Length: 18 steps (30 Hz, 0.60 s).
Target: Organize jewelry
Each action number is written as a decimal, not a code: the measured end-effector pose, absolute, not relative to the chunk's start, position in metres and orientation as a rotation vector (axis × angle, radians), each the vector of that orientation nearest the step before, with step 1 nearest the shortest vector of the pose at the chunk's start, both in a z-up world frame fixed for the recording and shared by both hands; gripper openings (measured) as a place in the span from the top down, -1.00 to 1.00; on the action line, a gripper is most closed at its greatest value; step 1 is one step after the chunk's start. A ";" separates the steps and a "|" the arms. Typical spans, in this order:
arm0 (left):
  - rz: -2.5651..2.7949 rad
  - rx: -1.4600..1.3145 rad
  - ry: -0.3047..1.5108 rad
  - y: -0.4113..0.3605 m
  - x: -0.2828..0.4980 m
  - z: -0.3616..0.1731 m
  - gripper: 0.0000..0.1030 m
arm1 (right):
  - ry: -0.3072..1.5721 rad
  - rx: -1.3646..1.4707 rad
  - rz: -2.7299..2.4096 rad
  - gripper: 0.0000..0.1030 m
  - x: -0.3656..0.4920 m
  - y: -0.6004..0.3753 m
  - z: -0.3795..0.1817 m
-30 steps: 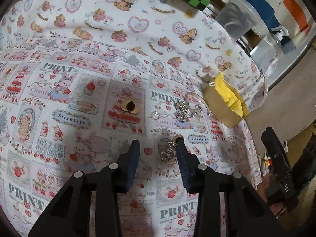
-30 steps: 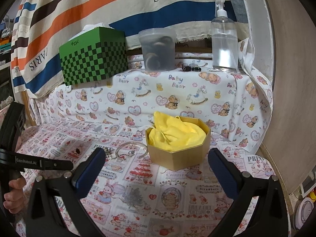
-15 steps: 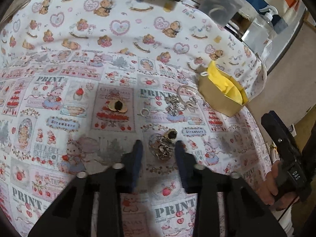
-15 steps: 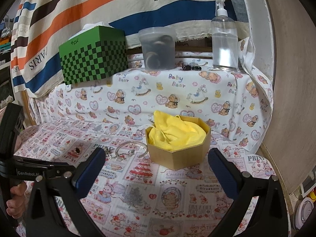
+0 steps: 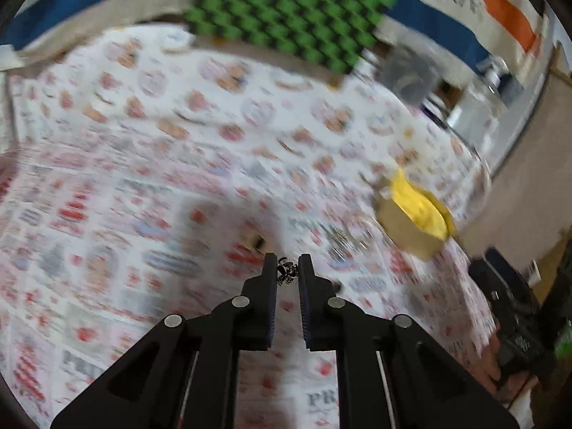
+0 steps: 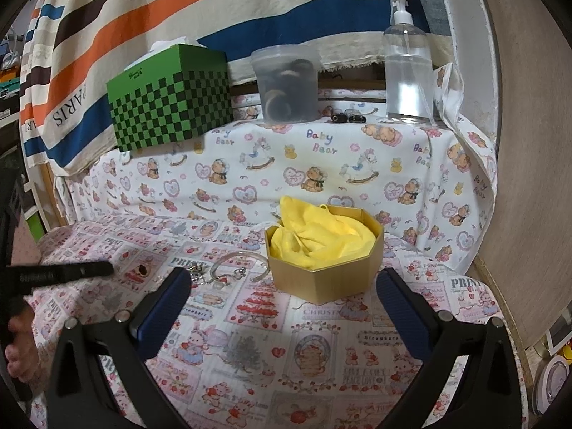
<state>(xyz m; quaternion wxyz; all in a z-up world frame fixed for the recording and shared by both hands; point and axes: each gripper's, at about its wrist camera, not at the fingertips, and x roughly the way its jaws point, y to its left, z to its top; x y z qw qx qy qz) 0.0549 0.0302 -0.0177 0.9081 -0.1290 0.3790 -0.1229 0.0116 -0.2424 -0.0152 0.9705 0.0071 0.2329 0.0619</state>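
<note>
Your left tongs (image 5: pixel 287 272) are clenched on a small metal jewelry piece (image 5: pixel 286 274), seen only in the blurred left view. Your right tongs (image 6: pixel 282 282) stand released; only their view shows the bangle (image 6: pixel 237 266) at the gold box's (image 6: pixel 323 271) nine o'clock on the surface (image 6: pixel 286 339).

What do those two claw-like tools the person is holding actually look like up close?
Both are black plastic tongs with angular, hollowed-out arms and round silver pivot pins. The left gripper has two straight black fingers whose inner pads are ribbed dark blue. The right gripper has the same build, with larger-looking ribbed blue pads. White lettering, too blurred to read, runs along the left tool's side in the right wrist view.
</note>
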 end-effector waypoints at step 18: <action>0.006 -0.240 0.663 0.068 0.057 -0.010 0.79 | 0.849 -0.007 0.396 0.30 0.068 -0.148 -0.030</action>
